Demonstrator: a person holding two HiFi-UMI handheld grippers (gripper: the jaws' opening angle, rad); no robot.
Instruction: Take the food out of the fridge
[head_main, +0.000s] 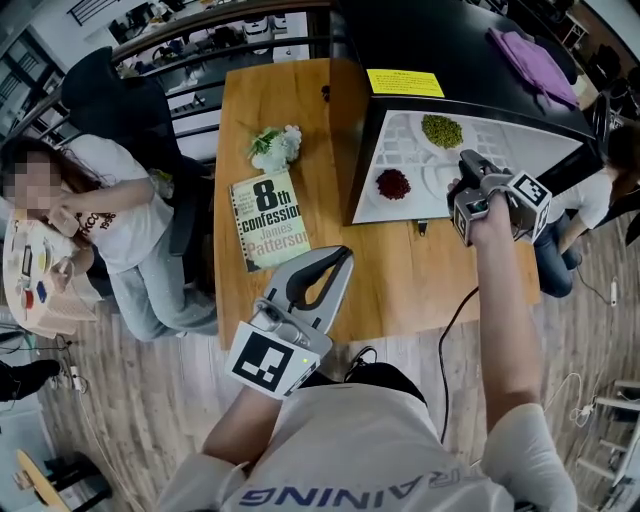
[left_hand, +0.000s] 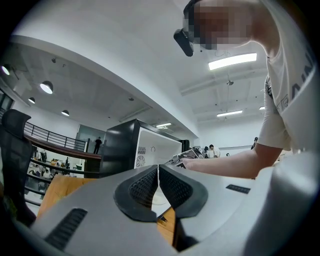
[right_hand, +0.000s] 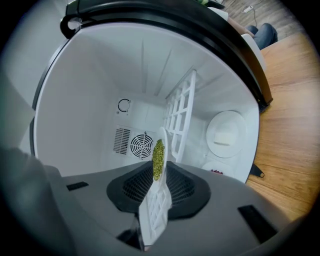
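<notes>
One plate (right_hand: 156, 207), lengthwise into the fridge (right_hand: 85, 95)

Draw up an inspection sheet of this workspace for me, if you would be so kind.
Surface: wooden table, carrying an open black mini fridge.
Job's things: plate of green beans, plate of red food and plate with a white block, all in the fridge.
Clutter: paperback book, flower bunch; yellow note and purple cloth on the fridge.
Grippers: right gripper shut on the plate of green beans; left gripper shut, empty.
Cables: black cable hanging off the table edge.
Surroundings: seated person at left; wood floor.
</notes>
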